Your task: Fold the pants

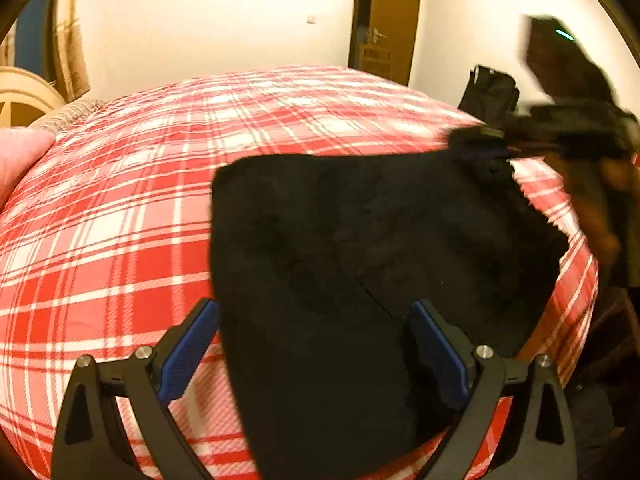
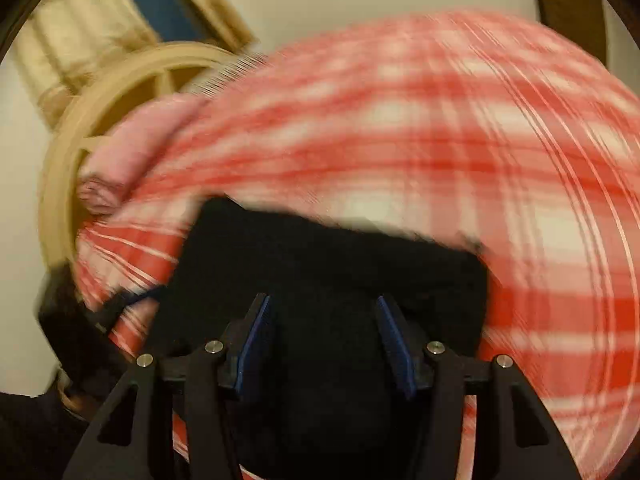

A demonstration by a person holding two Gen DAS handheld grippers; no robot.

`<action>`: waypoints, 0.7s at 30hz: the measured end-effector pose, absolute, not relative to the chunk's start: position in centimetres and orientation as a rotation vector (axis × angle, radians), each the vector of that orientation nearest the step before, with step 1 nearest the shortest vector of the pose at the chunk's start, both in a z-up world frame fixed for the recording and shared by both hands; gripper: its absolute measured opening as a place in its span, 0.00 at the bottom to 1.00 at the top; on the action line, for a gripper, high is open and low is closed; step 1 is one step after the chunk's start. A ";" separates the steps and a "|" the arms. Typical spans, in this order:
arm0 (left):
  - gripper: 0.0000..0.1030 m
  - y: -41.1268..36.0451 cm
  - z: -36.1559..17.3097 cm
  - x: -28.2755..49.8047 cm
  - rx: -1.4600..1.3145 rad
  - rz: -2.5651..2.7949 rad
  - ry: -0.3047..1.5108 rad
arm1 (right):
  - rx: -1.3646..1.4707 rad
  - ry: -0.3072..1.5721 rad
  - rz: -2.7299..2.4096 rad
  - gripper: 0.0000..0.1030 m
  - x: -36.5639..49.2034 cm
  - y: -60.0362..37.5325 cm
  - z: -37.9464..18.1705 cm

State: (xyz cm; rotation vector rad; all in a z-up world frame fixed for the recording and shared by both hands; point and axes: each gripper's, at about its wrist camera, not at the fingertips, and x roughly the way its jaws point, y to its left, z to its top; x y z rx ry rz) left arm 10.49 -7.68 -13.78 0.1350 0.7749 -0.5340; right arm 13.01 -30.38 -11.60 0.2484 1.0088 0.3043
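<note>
Black pants (image 1: 360,248) lie folded into a rough rectangle on the red plaid bed cover (image 1: 120,220). My left gripper (image 1: 314,344) hovers open over their near end; its left pad (image 1: 188,352) sits at the cloth's left edge and its right pad (image 1: 440,352) is above the cloth. My right gripper (image 1: 480,144), blurred, is at the pants' far right corner. In the right wrist view the right gripper (image 2: 326,340) has its jaws apart over the black pants (image 2: 328,272), with dark cloth between the pads (image 2: 256,344) and no visible pinch.
A pink pillow (image 1: 20,156) lies at the bed's left end by a curved wooden headboard (image 2: 64,152). A dark bag (image 1: 490,94) stands past the bed's far right, near a brown door (image 1: 394,20). A person's forearm (image 1: 600,208) reaches in from the right.
</note>
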 end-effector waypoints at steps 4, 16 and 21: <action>1.00 -9.0 -14.6 11.5 0.142 -0.485 0.801 | 0.262 0.950 0.323 0.53 12.2 -30.7 -11.2; 0.99 -2.7 -11.3 14.4 0.049 -0.336 0.778 | 0.423 0.856 0.183 0.66 9.2 -36.1 -10.7; 0.99 -3.4 -13.5 15.1 0.074 -0.326 0.825 | 0.423 0.893 0.191 0.66 9.2 -35.7 -12.1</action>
